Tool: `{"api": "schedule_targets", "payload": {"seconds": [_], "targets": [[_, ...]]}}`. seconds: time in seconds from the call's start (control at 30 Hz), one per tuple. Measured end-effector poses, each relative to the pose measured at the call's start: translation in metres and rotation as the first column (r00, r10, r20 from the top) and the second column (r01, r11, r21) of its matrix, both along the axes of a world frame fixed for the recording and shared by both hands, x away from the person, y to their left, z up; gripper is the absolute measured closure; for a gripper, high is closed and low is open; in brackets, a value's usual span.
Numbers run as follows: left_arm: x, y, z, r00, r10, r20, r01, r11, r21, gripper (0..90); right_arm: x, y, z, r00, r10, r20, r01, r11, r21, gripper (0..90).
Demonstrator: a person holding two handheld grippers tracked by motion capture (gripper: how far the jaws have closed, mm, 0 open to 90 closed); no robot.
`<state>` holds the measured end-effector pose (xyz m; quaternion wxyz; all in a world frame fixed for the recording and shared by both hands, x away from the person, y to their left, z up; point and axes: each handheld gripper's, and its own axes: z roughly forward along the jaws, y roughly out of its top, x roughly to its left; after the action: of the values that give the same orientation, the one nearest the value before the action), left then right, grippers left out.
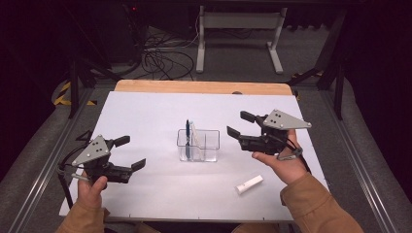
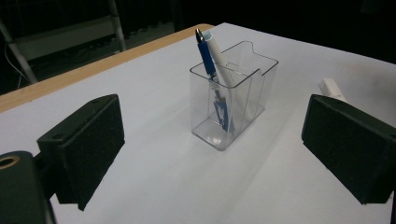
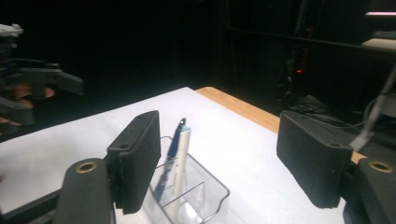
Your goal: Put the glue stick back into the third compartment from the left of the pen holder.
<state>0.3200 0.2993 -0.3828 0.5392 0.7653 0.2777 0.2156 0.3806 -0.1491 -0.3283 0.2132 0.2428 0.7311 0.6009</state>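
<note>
A clear plastic pen holder stands upright mid-table with a blue pen and a white pen leaning in it. A white marker lies flat on the sheet to the front right of it. My left gripper sits open at the front left, pointing toward the holder, with nothing between its pads. My right gripper hovers open just right of the holder, and the two pens show between its jaws without touching them.
A white sheet covers the table, with a wooden strip along the far edge. Cables and a white stand frame lie on the floor beyond. Metal rails run along both table sides.
</note>
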Motion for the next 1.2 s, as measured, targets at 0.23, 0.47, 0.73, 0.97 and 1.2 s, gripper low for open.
{"api": "schedule_targets", "payload": {"seconds": [0.23, 0.47, 0.73, 0.97, 1.2], "targets": [[-0.001, 0.0, 0.0, 1.0, 0.001, -0.003, -0.001, 1.0, -0.002, 6.8, -0.001, -0.006, -0.001, 0.9981, 0.057, -0.025, -0.058, 0.9958, -0.071, 26.6], [-0.002, 0.001, -0.001, 1.0, 0.005, -0.005, -0.005, 1.0, 0.0, 6.8, 0.0, -0.013, -0.009, 0.9931, 0.1, -0.061, -0.11, 0.9777, -0.179, 26.6], [-0.004, 0.002, 0.0, 0.9999, 0.012, 0.002, -0.012, 0.9999, 0.003, 6.8, -0.003, -0.013, -0.02, 0.9868, 0.132, -0.094, -0.154, 0.9428, -0.295, 26.9], [-0.005, 0.003, 0.0, 0.9999, 0.014, 0.0, -0.014, 0.9999, -0.002, 6.8, -0.006, -0.016, -0.027, 0.9795, 0.16, -0.123, -0.193, 0.9188, -0.344, 27.6], [-0.004, 0.003, -0.001, 0.9999, 0.015, 0.001, -0.015, 0.9999, -0.001, 6.8, -0.006, -0.022, -0.034, 0.9681, 0.201, -0.15, -0.244, 0.892, -0.381, 26.4]]}}
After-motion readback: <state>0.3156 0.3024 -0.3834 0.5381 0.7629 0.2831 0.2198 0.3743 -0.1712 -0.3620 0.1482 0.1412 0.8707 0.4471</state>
